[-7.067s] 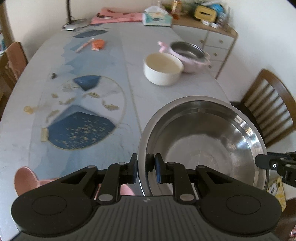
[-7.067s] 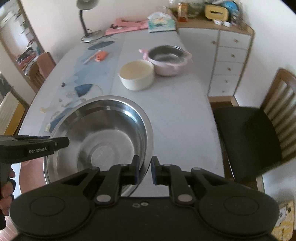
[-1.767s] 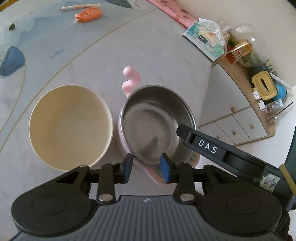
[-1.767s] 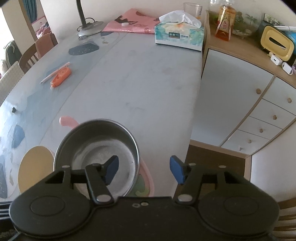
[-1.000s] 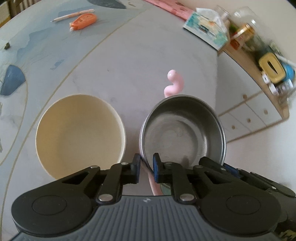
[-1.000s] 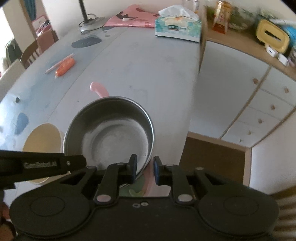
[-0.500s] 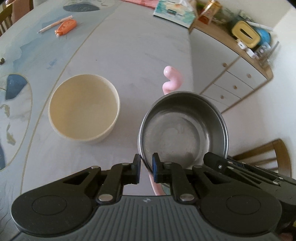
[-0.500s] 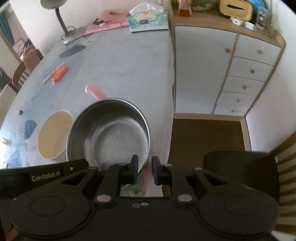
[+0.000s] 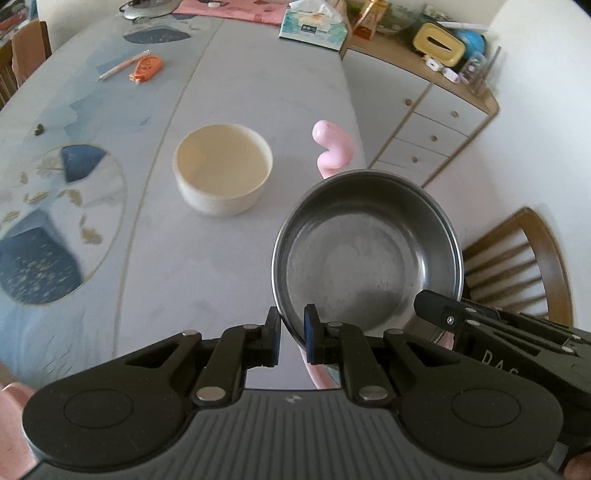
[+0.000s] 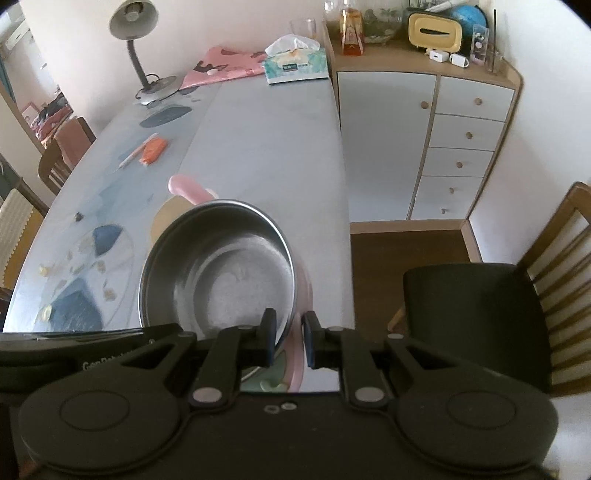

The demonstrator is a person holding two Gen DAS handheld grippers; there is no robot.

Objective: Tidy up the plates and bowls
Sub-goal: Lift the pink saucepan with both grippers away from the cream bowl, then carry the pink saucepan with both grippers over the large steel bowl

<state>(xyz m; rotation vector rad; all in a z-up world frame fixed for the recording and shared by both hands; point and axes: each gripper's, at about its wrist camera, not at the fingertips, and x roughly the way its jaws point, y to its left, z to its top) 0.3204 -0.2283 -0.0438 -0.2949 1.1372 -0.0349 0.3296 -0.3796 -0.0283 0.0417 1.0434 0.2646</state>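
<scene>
Left gripper point(image 9: 291, 330) and right gripper point(image 10: 288, 338) jaws both pinching thin rim of pink pot point(image 9: 365, 254), carrying it airborne beside cream bowl point(image 9: 223, 177) (shallow bite): uneven tilting risking pot slipping, dropping onto table point(image 9: 258, 85).

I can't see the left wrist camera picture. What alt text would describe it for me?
The left gripper is shut on the near rim of a pink-handled steel pot, held above a pale table, with the right gripper at the pot's right rim. Beyond sit a cream bowl, a pen and a tissue box.

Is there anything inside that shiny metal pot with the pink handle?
Empty. The pot shows only its bare steel bottom in both views, no food or liquid.
</scene>
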